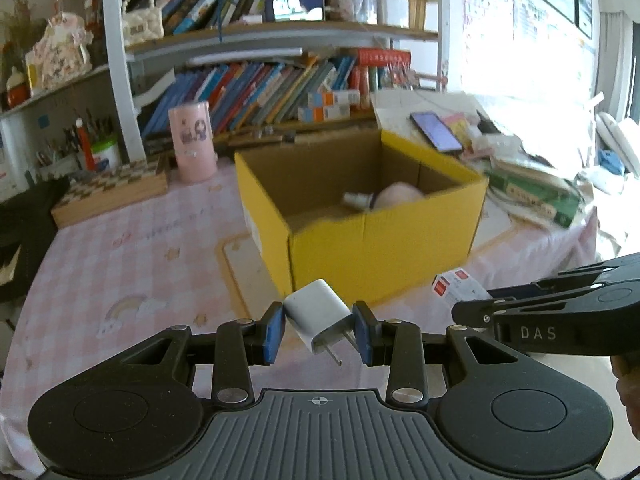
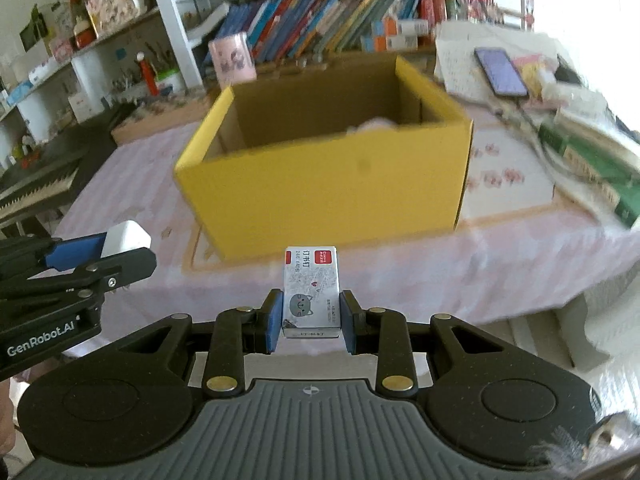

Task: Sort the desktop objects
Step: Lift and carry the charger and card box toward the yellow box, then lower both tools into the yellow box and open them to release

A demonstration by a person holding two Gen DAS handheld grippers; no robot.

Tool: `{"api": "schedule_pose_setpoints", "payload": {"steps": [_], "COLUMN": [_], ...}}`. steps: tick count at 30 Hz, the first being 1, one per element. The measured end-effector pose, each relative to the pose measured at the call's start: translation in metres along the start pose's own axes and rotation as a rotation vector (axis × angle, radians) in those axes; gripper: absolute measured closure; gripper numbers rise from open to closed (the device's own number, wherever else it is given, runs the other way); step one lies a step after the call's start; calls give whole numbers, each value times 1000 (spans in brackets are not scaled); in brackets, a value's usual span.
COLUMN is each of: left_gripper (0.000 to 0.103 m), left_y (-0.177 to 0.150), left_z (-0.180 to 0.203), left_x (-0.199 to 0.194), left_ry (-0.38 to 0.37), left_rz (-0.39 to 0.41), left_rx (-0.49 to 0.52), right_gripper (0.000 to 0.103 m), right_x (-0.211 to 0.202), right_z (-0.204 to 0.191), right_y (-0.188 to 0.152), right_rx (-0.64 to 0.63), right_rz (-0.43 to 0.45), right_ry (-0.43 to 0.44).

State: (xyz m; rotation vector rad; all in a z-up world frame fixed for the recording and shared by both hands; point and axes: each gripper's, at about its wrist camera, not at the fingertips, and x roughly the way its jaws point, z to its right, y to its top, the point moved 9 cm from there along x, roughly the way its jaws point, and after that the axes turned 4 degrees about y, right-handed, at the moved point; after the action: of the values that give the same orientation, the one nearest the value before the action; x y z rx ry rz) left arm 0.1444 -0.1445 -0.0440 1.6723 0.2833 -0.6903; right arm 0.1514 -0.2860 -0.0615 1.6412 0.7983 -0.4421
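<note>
- Holding a white charger plug (image 1: 318, 314) askew in my left gripper (image 1: 320, 330), jaws narrowed onto its corners, prongs pointing down.
- My right gripper (image 2: 311, 318) squeezes a small staple box (image 2: 311, 292) squarely by its sides.
- Both hover short of the yellow box (image 2: 328, 184) on the pink tablecloth (image 1: 120, 260).
- Risk: the tilted plug could twist free before clearing the near wall.
- Risk: the two grippers, carried side by side, could collide over the opening.

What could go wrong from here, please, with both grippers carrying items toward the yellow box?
1. The white charger sits skewed between the left gripper pads, held by its corners, so it may twist free.
2. The right gripper grips only the near end of the staple box; it could tip out.
3. The grippers are close together and might collide over the yellow box.
</note>
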Motion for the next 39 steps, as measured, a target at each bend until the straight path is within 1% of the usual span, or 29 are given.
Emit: {"api": "schedule_pose_setpoints", "payload": {"steps": [6, 10, 13, 19, 22, 28, 35, 39], "left_gripper": [68, 68, 68, 68, 68, 68, 68, 68], "left_y": [40, 63, 76, 92, 96, 96, 86, 83], "left_z": [13, 18, 19, 21, 23, 24, 15, 15], "left_x": [6, 15, 25, 50, 65, 101, 138, 155], "left_ry": [29, 54, 75, 115, 119, 149, 166, 164], "left_rz": [80, 119, 132, 130, 111, 56, -53, -106], "left_rx": [-17, -28, -38, -51, -54, -17, -34, -31], "right_gripper": [75, 75, 75, 75, 75, 75, 75, 75], "right_x": [-13, -15, -10, 12, 26, 61, 110, 133], "right_z": [19, 29, 36, 47, 50, 53, 58, 54], "right_y": [48, 77, 95, 120, 128, 142, 150, 157], "right_rx": [-42, -73, -100, -146, -173, -249, -345, -436], "right_rz": [96, 141, 164, 167, 154, 103, -16, -76], "right_ry": [30, 57, 69, 83, 95, 114, 130, 136]}}
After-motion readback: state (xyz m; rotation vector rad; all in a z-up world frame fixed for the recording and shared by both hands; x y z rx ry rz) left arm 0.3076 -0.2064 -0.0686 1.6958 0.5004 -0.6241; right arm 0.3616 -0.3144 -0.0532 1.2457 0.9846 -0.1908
